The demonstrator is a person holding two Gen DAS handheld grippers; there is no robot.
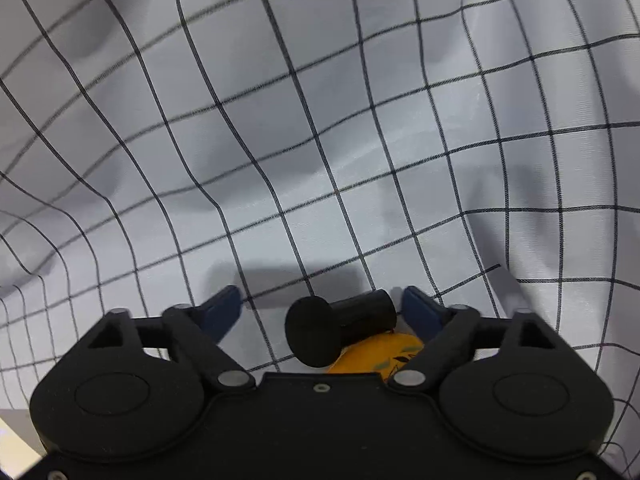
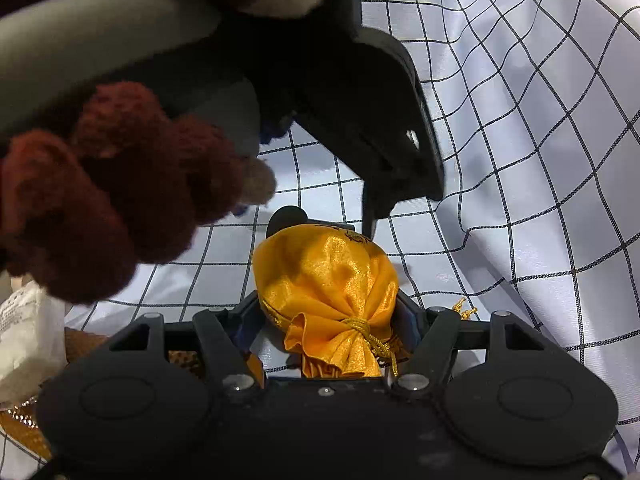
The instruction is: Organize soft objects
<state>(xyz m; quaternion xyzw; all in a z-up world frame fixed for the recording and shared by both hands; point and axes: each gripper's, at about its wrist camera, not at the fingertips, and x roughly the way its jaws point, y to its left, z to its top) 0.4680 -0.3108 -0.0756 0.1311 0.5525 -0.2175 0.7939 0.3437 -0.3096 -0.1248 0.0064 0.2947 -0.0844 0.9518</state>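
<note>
Your right gripper (image 2: 334, 320) clamps the golden satin pouch (image 2: 328, 276) at lower centre, above the checked cloth (image 2: 520, 160). Your left gripper (image 1: 320, 304), fingers spread apart, hovers beside a black spool-shaped piece (image 1: 344, 320); a maroon knitted glove (image 2: 100, 184) fills the upper left.

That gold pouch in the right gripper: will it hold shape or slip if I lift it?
The pouch looks like shiny satin, so probably slippery. It bulges, cinched by a cord, so it likely squashes rather than staying stiff. The right gripper seems to straddle its neck; the grip is unclear.
</note>
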